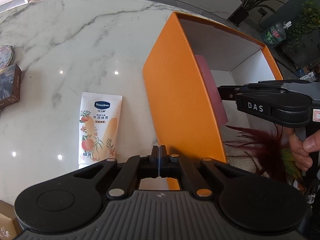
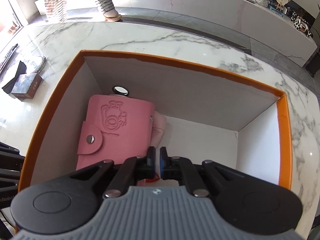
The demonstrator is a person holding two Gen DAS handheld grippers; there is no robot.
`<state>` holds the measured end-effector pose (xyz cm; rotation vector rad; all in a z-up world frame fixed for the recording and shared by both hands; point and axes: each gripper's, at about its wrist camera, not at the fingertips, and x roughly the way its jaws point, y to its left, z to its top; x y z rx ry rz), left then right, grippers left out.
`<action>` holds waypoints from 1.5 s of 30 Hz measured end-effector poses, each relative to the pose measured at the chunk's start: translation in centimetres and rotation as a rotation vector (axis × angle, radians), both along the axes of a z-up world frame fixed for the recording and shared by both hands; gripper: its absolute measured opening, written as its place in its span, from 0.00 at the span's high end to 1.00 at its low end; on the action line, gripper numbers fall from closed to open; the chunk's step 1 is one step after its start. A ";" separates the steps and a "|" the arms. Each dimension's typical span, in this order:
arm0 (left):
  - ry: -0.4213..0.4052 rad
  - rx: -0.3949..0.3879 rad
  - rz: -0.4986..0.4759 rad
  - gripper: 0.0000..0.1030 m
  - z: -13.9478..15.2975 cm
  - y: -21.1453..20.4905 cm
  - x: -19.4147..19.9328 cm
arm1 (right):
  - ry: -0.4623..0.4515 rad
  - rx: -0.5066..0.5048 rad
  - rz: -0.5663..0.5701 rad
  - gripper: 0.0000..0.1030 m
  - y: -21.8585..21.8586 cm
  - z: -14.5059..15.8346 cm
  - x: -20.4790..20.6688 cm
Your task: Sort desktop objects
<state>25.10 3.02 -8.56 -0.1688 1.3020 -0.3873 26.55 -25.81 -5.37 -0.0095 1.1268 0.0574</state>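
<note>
The left gripper (image 1: 159, 150) has its fingers pressed together on nothing, just beside the orange cardboard box (image 1: 180, 92) on the white marble table (image 1: 80, 40). A white Vaseline cream tube (image 1: 98, 128) lies left of the box. The right gripper (image 2: 157, 156), fingers nearly closed and empty, hangs inside the box beside a pink leather snap wallet (image 2: 118, 132).

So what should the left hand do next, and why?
Probably open the left gripper and shift it over the Vaseline hand cream tube. Its jaws are shut on nothing, and the tube lies on the marble table just outside the orange box, where the pink card holder already sits.
</note>
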 end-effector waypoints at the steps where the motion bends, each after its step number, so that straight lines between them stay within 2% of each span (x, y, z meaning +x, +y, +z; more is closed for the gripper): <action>1: -0.001 -0.001 0.000 1.00 0.0 0.0 0.0 | -0.005 0.002 0.004 0.90 -0.1 0.4 -0.4; 2: -0.002 -0.003 0.000 1.00 -0.1 0.0 0.1 | -0.007 0.001 0.013 0.89 -0.2 0.8 -0.8; 3: -0.003 -0.003 0.001 1.00 -0.1 0.1 0.1 | -0.004 0.001 0.027 0.81 -0.2 1.1 -1.3; 4: -0.004 -0.004 0.001 1.00 -0.1 0.1 0.1 | -0.002 -0.002 0.042 0.66 -0.3 1.4 -1.9; 6: -0.007 -0.006 0.004 1.00 -0.1 0.1 0.0 | -0.014 0.010 0.070 0.56 -0.4 2.1 -3.2; 9: -0.012 -0.001 0.008 1.00 -0.1 0.0 0.2 | 0.010 0.036 0.135 0.56 0.2 2.3 -4.4; 12: -0.017 -0.001 0.014 1.00 0.0 0.0 0.1 | 0.031 0.017 0.176 0.57 1.3 1.4 -4.6; 14: -0.020 -0.002 0.015 1.00 0.1 0.0 0.0 | 0.031 0.025 0.200 0.57 2.0 0.8 -4.4; 18: -0.030 0.002 0.021 1.00 0.3 -0.1 0.0 | -0.007 0.042 0.253 0.68 2.7 0.3 -3.9; 22: -0.033 0.003 0.031 1.00 0.3 -0.2 0.0 | -0.013 0.010 0.279 0.67 3.6 0.3 -3.4; 27: -0.044 0.010 0.029 1.00 0.5 0.1 -0.4 | -0.014 0.027 0.250 0.67 3.5 0.6 -3.4; 29: -0.065 0.034 0.033 1.00 0.9 0.4 -0.9 | -0.035 0.007 0.234 0.64 3.8 1.3 -3.9; 33: -0.095 0.015 0.067 0.98 2.2 2.5 -2.2 | -0.098 -0.017 0.194 0.62 4.5 3.3 -5.7; 40: -0.180 0.001 0.177 0.95 4.8 7.8 -4.8 | -0.245 0.072 0.056 0.59 6.8 6.8 -8.9; 45: -0.218 0.032 0.217 0.90 6.1 11.7 -6.7 | -0.294 0.127 0.045 0.56 10.2 7.7 -10.2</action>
